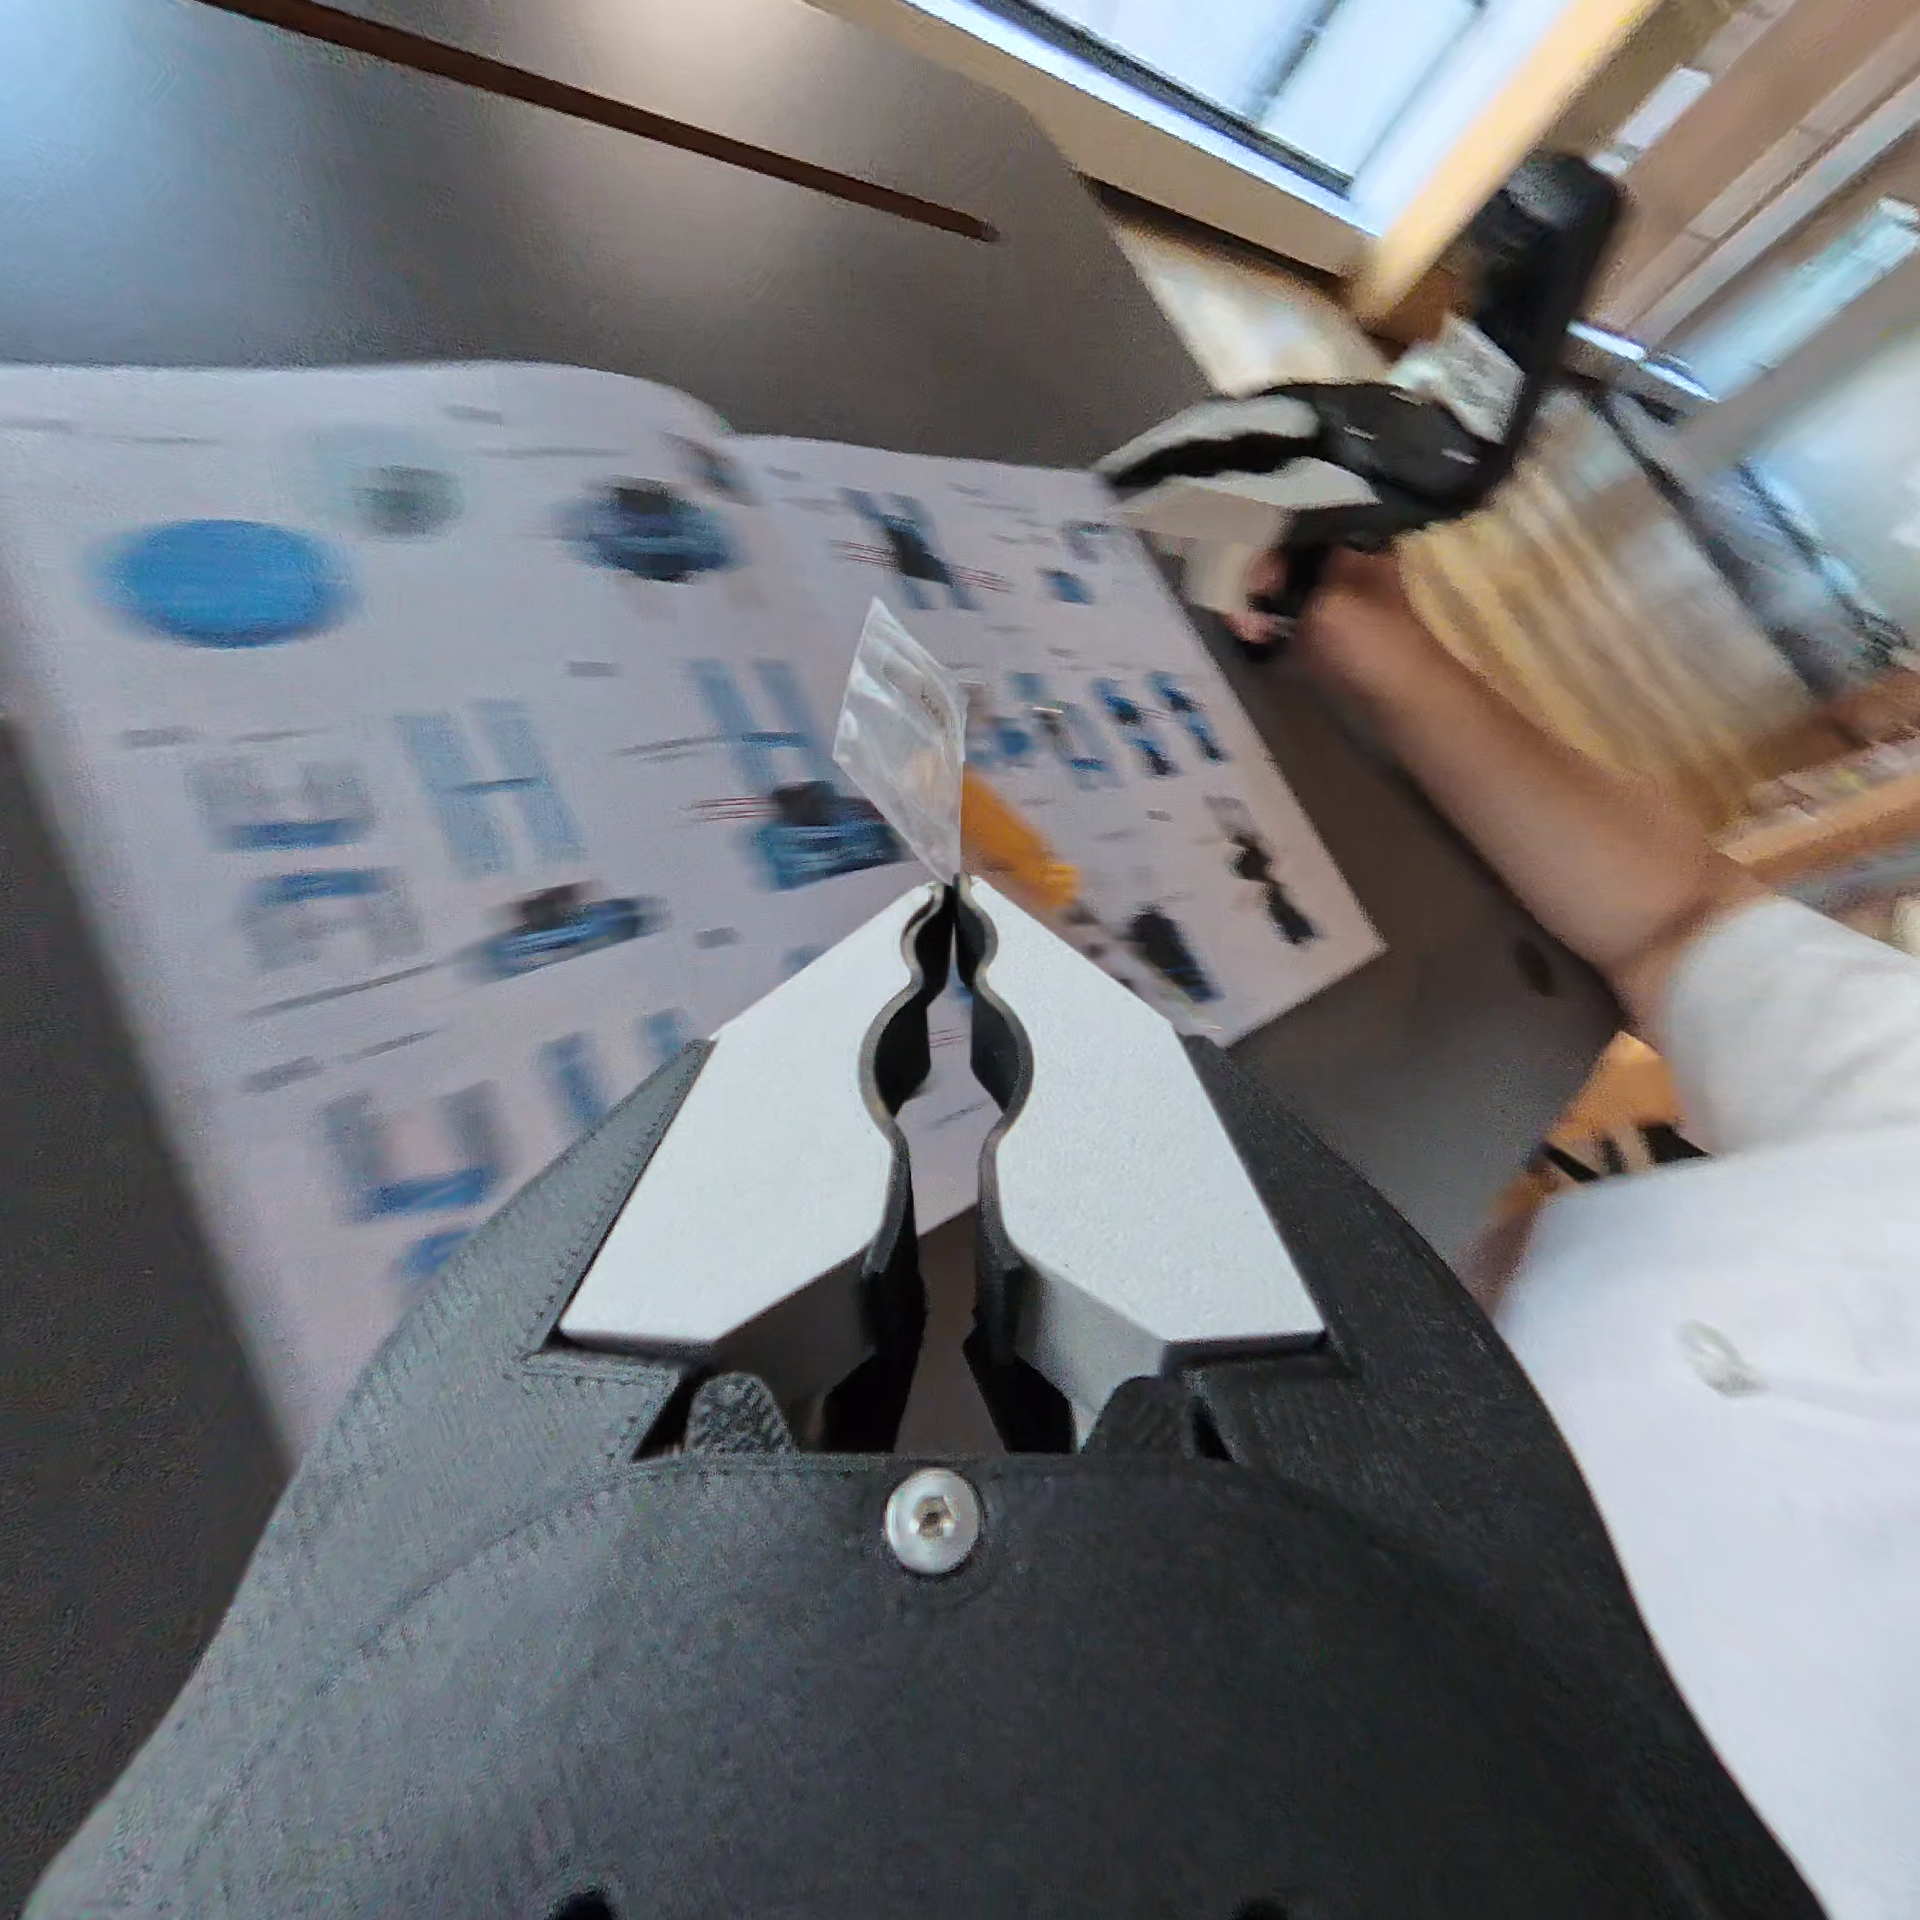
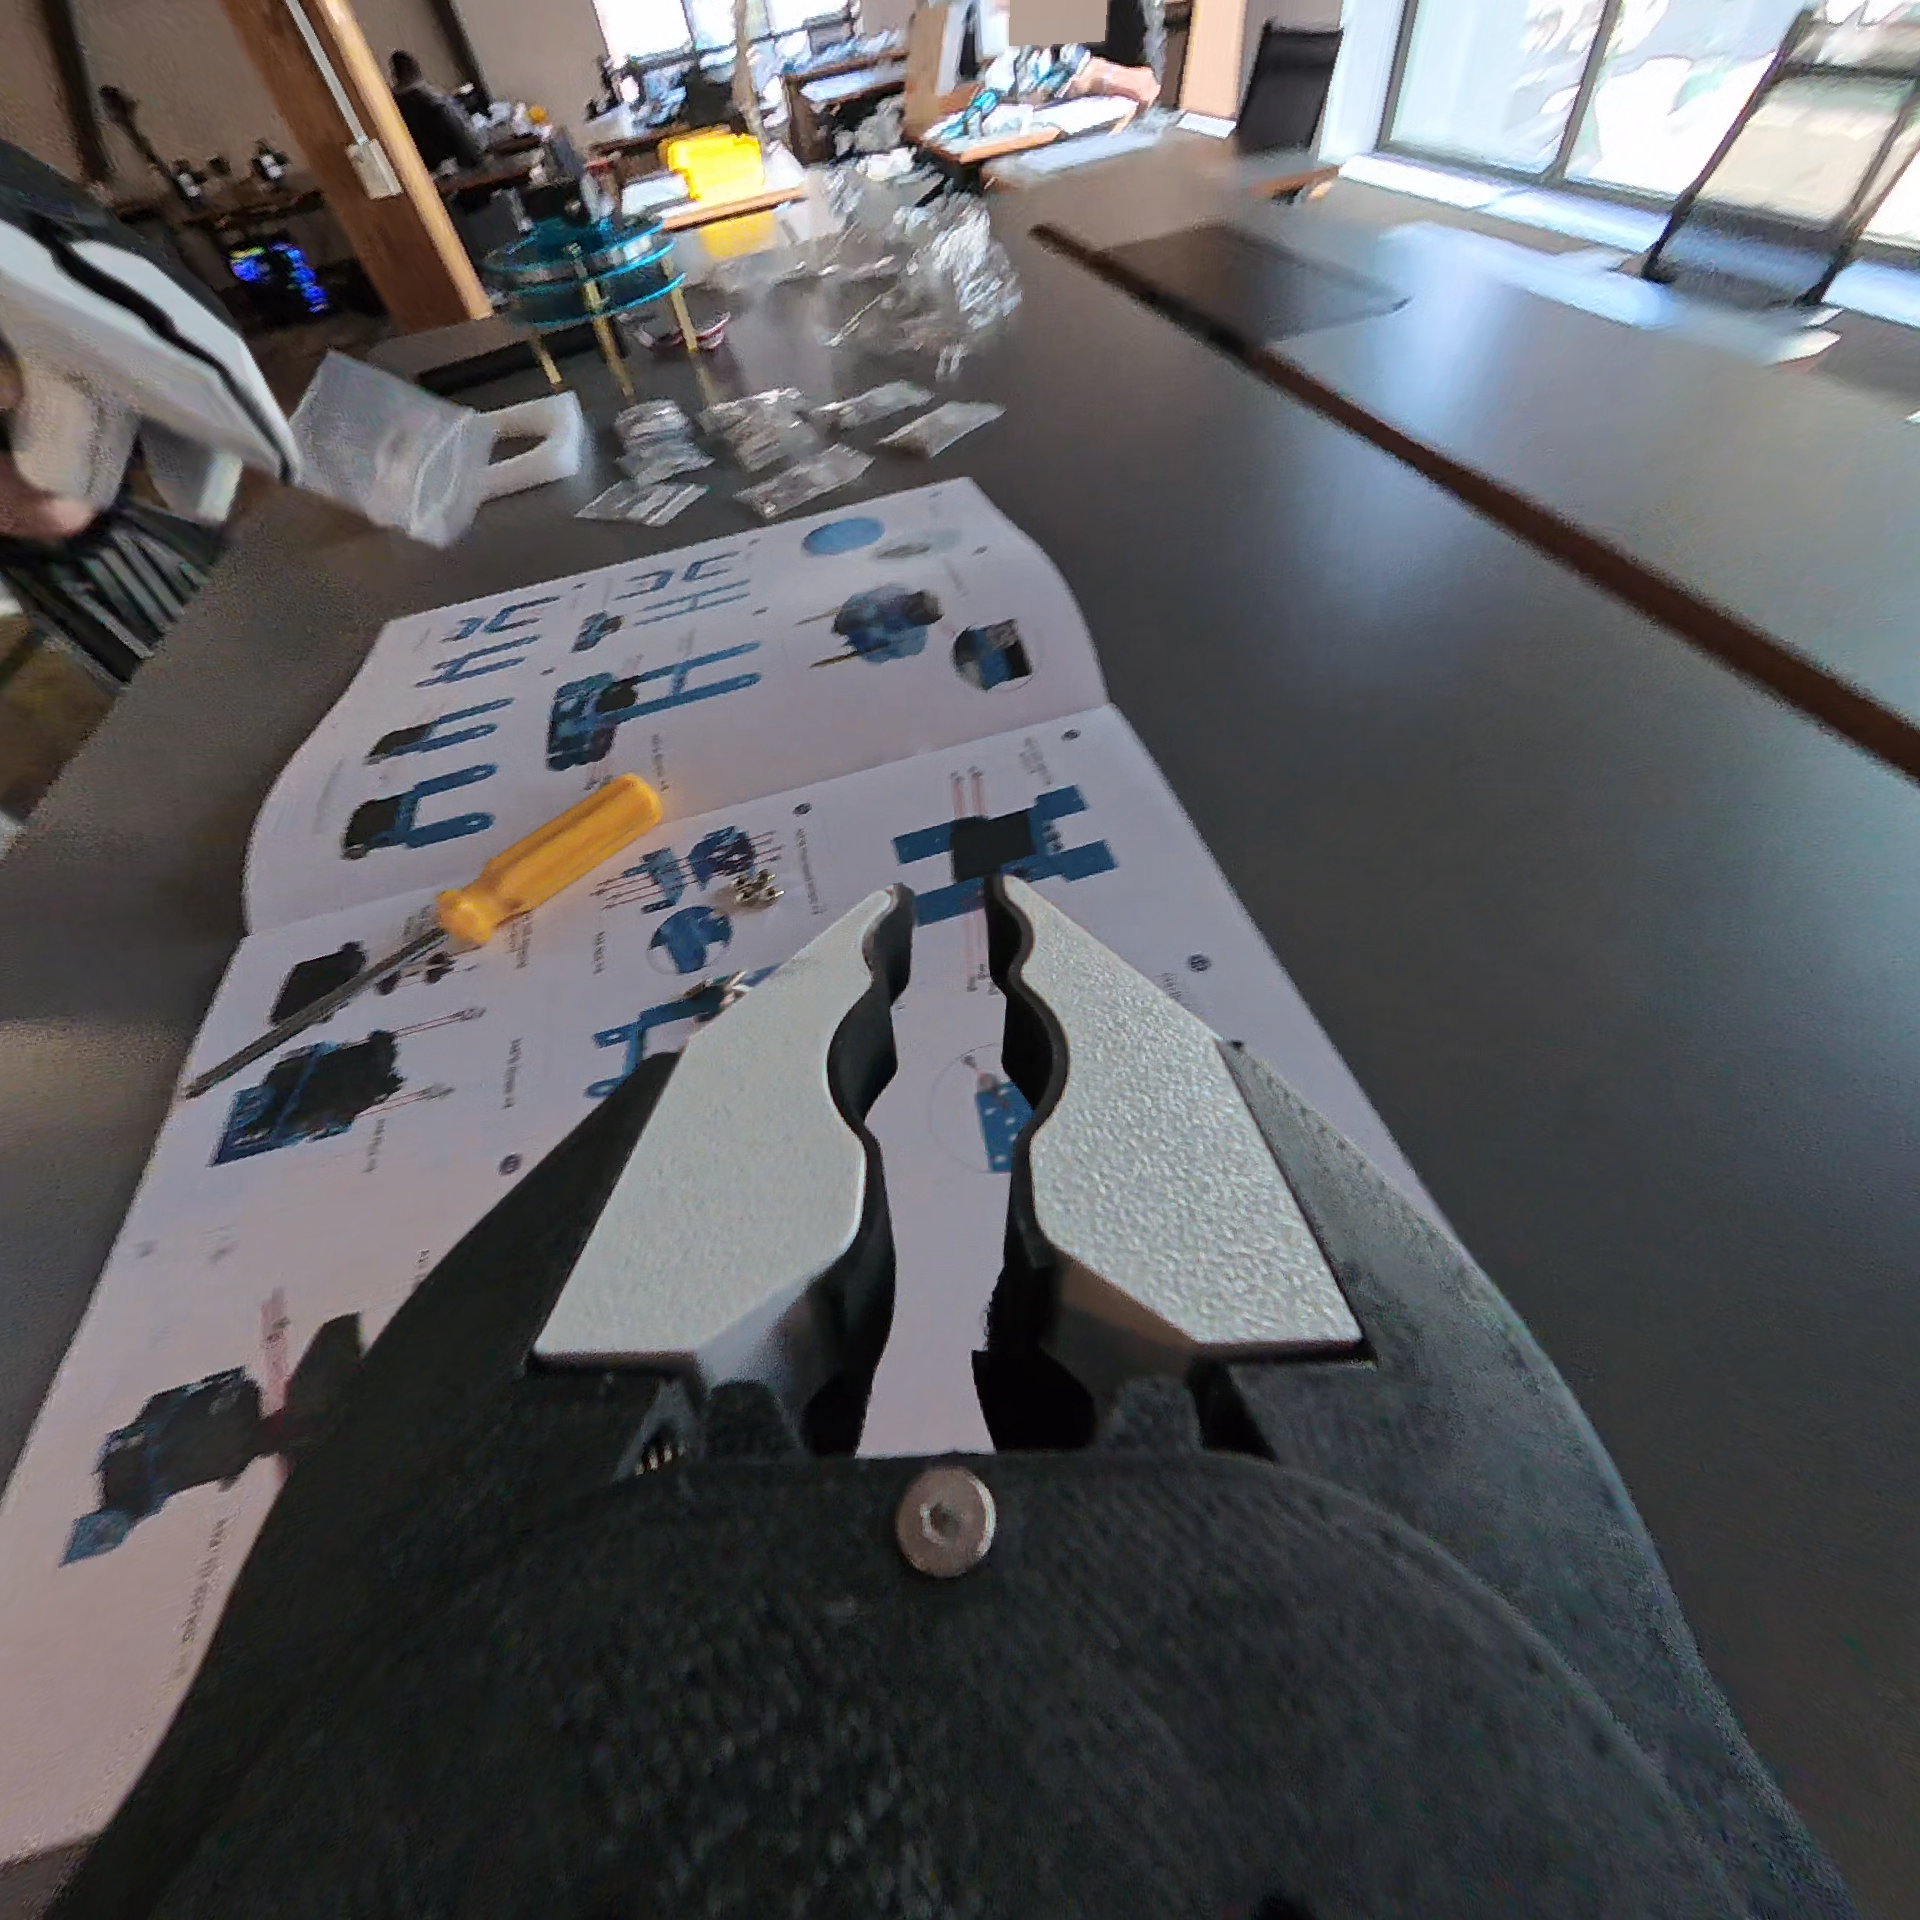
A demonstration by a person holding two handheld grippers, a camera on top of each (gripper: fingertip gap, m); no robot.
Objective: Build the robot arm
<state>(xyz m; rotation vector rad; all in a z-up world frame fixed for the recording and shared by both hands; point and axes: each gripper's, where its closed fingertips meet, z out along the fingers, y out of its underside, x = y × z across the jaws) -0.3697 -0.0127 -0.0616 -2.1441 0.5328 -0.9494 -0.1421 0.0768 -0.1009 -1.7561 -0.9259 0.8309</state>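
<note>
My left gripper (image 1: 954, 885) is shut on the corner of a small clear plastic bag (image 1: 906, 732) and holds it upright above a white instruction sheet (image 1: 436, 665) printed with blue diagrams. The yellow handle of a screwdriver (image 1: 1008, 831) shows behind the bag. My right gripper (image 2: 951, 899) is open and empty, low over the same sheet (image 2: 727, 1039). A yellow-handled screwdriver (image 2: 545, 857) lies on the sheet to its left, with a few small screws (image 2: 753, 886) beside it. The right gripper also shows far off in the left wrist view (image 1: 1299, 468).
The sheet lies on a dark grey table (image 2: 1455, 831). Several small clear bags of parts (image 2: 769, 447) and a white foam piece (image 2: 436, 447) lie beyond it. A blue round stand (image 2: 582, 265) is farther back. A person's arm in a white sleeve (image 1: 1714, 1195) is at right. It is some 12 centimetres from my left tips to the screwdriver (image 1: 1008, 831). Seen from the right wrist view (image 2: 534, 845) as well.
</note>
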